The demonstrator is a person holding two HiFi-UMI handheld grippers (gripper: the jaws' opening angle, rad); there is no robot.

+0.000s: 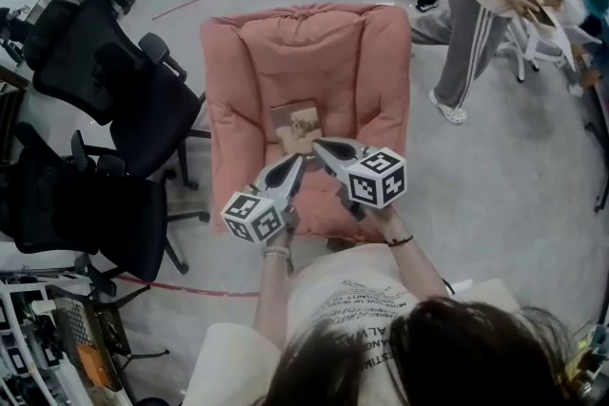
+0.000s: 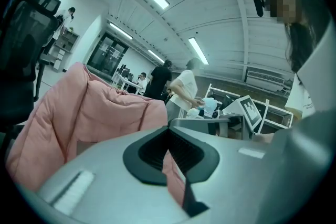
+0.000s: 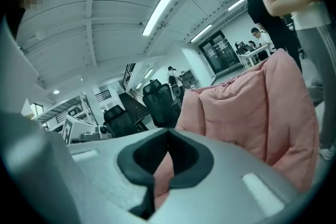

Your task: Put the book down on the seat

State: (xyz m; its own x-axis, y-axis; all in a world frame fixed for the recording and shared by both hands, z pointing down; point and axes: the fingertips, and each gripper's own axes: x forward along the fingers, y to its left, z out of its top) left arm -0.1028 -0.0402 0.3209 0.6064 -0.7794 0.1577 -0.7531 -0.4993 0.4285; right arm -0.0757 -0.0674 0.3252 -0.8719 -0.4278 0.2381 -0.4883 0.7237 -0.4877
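Past the person's hair [image 1: 428, 357], the left gripper [image 1: 297, 163] and right gripper [image 1: 320, 146] both have their jaws pressed together, empty. Their tips sit at the near edge of the book [image 1: 293, 121], which lies on the pink seat [image 1: 285, 52].

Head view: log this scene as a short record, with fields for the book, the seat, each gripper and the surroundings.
book: book lies flat on the seat cushion, cover up, near its middle
seat: pink padded seat on the floor
left gripper: left gripper has its jaws together with nothing between them; tip just short of the book's near edge
right gripper: right gripper has its jaws together and is empty; tip at the book's near edge, contact cannot be told
surroundings: black office chairs left of the seat; a standing person at the upper right
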